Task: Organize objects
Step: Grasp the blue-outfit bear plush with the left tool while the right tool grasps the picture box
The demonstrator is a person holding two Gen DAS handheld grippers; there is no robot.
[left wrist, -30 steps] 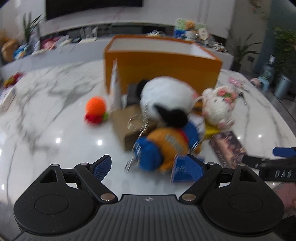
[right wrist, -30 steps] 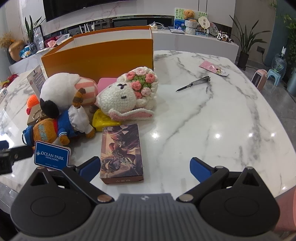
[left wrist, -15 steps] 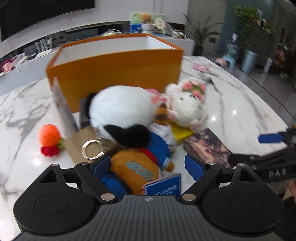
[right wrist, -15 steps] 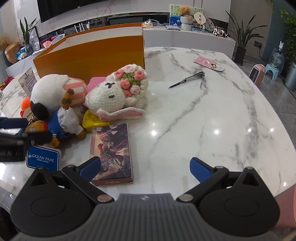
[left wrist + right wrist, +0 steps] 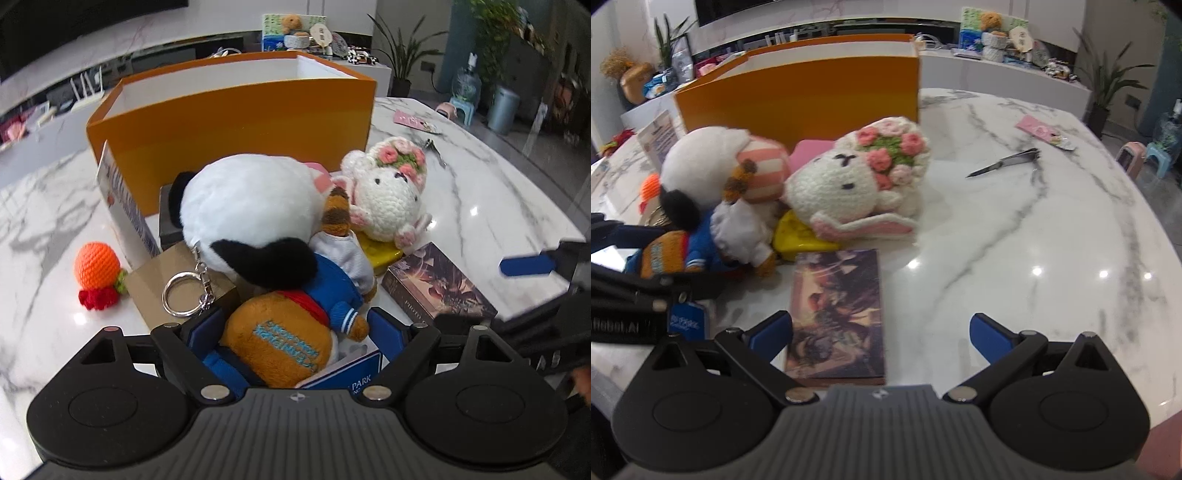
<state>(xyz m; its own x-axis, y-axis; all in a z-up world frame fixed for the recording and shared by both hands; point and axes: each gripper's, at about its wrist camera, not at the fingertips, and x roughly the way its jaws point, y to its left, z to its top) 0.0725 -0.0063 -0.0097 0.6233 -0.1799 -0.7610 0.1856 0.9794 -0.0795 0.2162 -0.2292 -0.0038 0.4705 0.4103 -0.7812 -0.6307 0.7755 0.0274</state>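
Note:
An orange plush toy in a blue sailor suit (image 5: 280, 343) lies at the front of a heap of toys. My left gripper (image 5: 295, 328) is open, one finger on each side of the toy. On the toy rests a white plush with a black ear (image 5: 251, 210) and a keyring (image 5: 183, 291). Beside it sits a crochet bunny with a flower crown (image 5: 388, 195) (image 5: 857, 181). Behind the heap stands an open orange box (image 5: 229, 110) (image 5: 798, 96). My right gripper (image 5: 881, 332) is open just above a picture book (image 5: 838, 310), holding nothing.
A crochet orange (image 5: 96, 266), a brown carton (image 5: 159, 280), a leaflet (image 5: 125, 206) and a yellow piece (image 5: 380, 254) lie around the heap. On the marble table (image 5: 1052, 240) farther right lie a metal clipper (image 5: 1004, 166) and a pink card (image 5: 1041, 133). Shelves and plants stand behind.
My left gripper has come forward and swung right, so the sailor toy now lies between its open fingers. The right gripper has edged forward over the book.

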